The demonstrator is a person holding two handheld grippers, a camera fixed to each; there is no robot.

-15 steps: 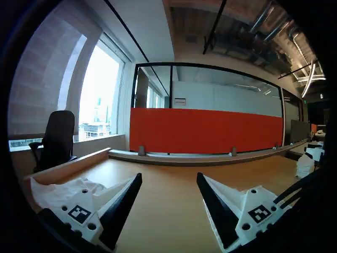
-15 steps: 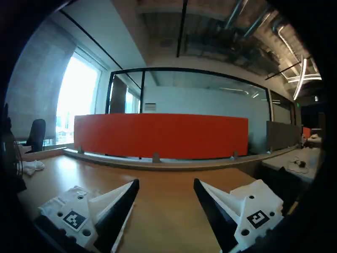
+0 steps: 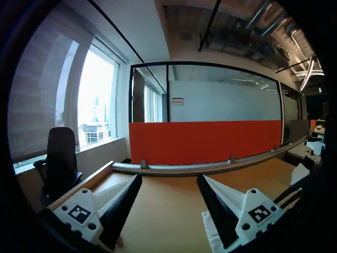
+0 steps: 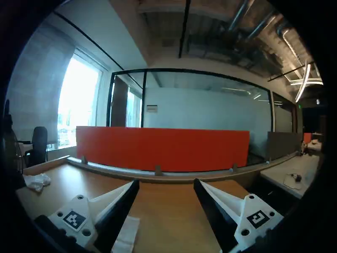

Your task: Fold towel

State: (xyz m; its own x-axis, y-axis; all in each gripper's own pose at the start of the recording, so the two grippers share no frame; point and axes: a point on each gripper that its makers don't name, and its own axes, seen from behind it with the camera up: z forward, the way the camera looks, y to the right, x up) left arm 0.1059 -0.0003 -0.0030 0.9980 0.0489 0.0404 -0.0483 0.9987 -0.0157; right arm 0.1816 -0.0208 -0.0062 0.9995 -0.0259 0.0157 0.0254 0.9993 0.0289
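- Wooden desk [image 4: 168,223], orange divider [image 4: 162,147] behind it.
- Left gripper [image 3: 168,175] and right gripper [image 4: 165,181] are both spread wide, gripping nothing.
- Flat white towel [image 4: 126,234] lies on the desk by the right gripper's left finger.

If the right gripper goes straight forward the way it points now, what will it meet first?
Most likely the orange divider panel at the far edge of the desk. Ahead of the open right gripper lies bare wood up to that panel; how high it rides above the desk is unclear.

Both views low, facing orange partition [image 3: 202,141]
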